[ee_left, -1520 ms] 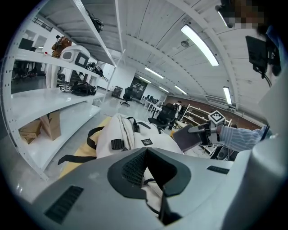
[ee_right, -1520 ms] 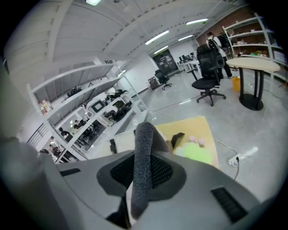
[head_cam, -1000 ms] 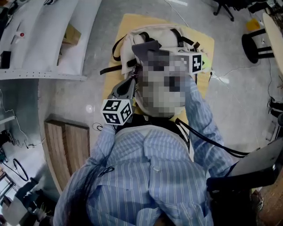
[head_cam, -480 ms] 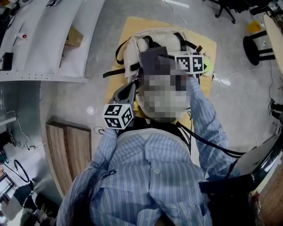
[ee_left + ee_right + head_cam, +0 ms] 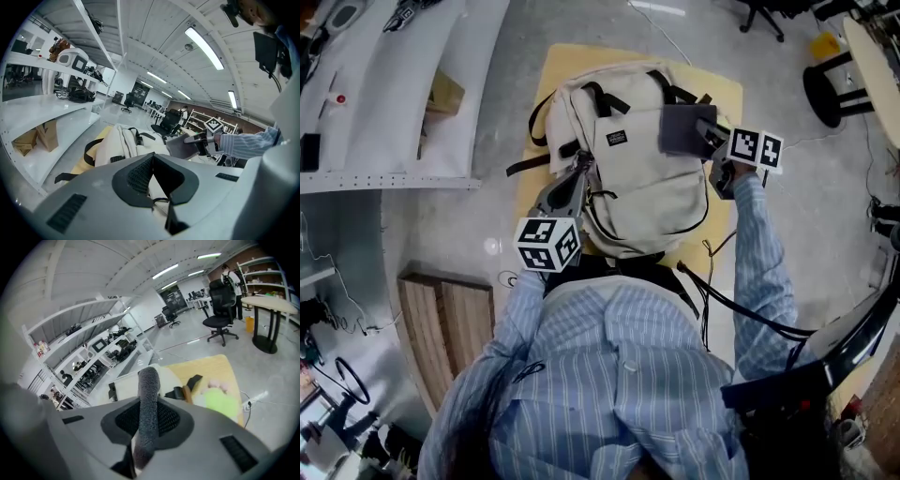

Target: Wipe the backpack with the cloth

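Since the backpack (image 5: 628,187) lies flat on the yellow bench (image 5: 548,70) with its long axis running away from the person — carry handle and shoulder straps at the far end, base close to the body — any stroke along it would go either toward or away from the wearer.

The right tongs (image 5: 711,139) are closed on the grey cloth (image 5: 682,129); in the right gripper view it stands up as a thick fold clamped between the pads. That cloth sits at the pack's far-right shoulder, just over the edge of the front panel, so nearly all of the cream fabric lies to the left of these tongs and back toward the person. I cannot tell whether the cloth is pressing on the fabric or held just above it.

The left tongs (image 5: 575,176) are at the opposite side, against the pack's left flank near a black strap. Their tips meet, and cream fabric with a thin dark cord shows in the gap behind them — by my reading they pinch the pack's side to steady it.

The right hand is plainly the one placed to wipe; a sweep leftward or down the panel looks the natural move.
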Demonstrator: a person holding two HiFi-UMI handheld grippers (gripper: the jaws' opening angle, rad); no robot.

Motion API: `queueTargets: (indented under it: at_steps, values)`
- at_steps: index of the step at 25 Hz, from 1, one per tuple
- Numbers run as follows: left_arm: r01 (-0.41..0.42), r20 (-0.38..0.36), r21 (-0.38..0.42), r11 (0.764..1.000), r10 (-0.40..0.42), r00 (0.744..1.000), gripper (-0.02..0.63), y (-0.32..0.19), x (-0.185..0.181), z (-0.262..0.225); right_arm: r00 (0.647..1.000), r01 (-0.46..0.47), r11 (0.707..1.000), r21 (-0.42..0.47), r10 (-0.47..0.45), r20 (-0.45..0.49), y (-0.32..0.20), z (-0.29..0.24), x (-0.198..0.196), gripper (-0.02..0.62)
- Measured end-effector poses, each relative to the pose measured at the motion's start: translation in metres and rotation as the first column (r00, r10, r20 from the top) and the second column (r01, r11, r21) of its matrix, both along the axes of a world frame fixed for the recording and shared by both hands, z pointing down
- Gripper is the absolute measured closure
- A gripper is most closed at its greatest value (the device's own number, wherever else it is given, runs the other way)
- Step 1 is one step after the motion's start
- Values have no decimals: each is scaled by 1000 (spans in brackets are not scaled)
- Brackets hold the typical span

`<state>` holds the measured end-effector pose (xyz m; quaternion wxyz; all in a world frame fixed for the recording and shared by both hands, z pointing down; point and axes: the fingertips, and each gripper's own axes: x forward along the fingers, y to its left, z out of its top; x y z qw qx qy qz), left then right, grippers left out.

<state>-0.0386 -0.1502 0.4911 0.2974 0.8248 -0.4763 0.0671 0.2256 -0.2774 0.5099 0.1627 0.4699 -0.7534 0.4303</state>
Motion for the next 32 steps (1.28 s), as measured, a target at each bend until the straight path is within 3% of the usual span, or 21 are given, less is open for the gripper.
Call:
queueTargets:
  at_steps: [8, 12, 17, 23, 29, 32]
  values:
    - [-6, 4, -10, 1000, 6, 1000, 601, 4, 8, 2, 986, -157, 987, -16, 156, -50, 0, 6, 85, 541]
    - [2, 1, -9, 1000, -2, 1000, 601, 4, 6, 1, 988, -151, 989, 8, 151, -45, 1, -9, 85, 541]
    - [23, -1, -17, 1000, -23, 1000, 601, 4, -2, 4, 999, 26, 993, 113, -28, 17, -5, -62, 11, 541]
    - [44, -3, -15, 999, -44, 999, 601, 6, -12, 2, 948, 276, 938, 208, -302, 103, 0, -102, -127, 541]
    - [68, -4, -21, 997, -68, 998, 601, 6, -27, 6, 873, 406, 897, 173, -437, 217, 5, -82, -245, 541]
    - [82, -4, -24, 996, -82, 997, 601, 7, -36, 7, 864, 438, 892, 109, -452, 222, 4, -54, -275, 541]
